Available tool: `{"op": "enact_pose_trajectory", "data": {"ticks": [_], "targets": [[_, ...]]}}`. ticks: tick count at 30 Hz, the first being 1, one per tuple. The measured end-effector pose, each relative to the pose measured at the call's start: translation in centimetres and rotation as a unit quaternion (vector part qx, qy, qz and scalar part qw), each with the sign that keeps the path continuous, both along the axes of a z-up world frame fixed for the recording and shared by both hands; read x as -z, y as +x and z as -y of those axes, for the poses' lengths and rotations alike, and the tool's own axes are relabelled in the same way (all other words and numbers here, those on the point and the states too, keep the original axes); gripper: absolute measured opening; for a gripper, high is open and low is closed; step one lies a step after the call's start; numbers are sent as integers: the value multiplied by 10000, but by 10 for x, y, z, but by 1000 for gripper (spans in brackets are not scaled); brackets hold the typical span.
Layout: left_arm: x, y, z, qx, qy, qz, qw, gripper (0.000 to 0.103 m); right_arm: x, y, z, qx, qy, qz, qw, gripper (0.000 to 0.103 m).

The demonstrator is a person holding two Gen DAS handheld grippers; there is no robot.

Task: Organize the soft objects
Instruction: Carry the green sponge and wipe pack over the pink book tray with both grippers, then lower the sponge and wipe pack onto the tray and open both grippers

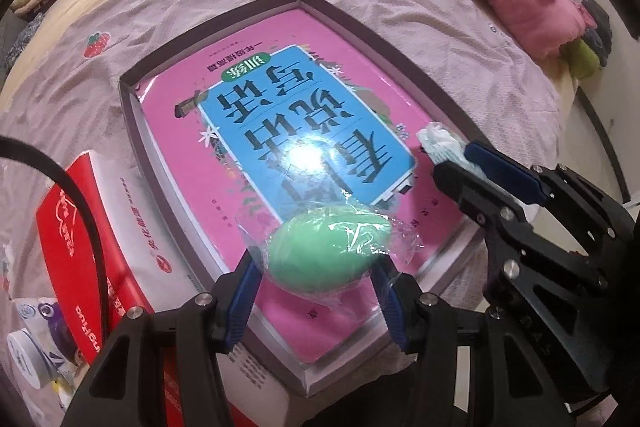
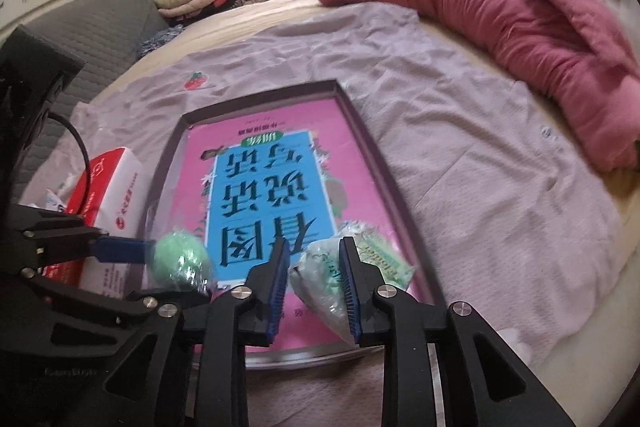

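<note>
While hovering over the pink book (image 1: 320,131) in its shallow box (image 1: 132,115), ease down level, left gripper (image 1: 316,267) clamped on green wrapped sponge (image 1: 326,257), right gripper (image 2: 314,267) pinching pale packet (image 2: 324,275), then release gently.

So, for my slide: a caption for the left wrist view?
Left tongs grip a wrapped green sponge over a pink book in a tray.

A bed (image 2: 288,7) carries a lilac sheet (image 2: 460,155), a shallow box (image 2: 362,119) and a red quilt (image 2: 520,11).
</note>
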State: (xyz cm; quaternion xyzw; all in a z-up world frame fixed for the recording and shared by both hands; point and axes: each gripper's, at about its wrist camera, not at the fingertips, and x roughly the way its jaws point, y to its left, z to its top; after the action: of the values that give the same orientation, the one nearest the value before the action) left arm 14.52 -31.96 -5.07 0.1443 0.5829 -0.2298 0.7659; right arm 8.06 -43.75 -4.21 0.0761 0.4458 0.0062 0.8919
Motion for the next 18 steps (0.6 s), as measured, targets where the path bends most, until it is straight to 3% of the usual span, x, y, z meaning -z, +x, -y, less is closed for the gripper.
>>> {"op": "enact_pose_trajectory", "data": {"ticks": [8,10,18], "targets": [[7,0,9,202,237,45,9995,56,6,-10,10,119,172,-152,9997,37],[10,1,13,247,323,31,9992,56,2,-14,12,168,108,-107,9997,47],[25,-4,25,419,746,21,9963,57,-25,-31,22,386,55,144,9991,56]]}}
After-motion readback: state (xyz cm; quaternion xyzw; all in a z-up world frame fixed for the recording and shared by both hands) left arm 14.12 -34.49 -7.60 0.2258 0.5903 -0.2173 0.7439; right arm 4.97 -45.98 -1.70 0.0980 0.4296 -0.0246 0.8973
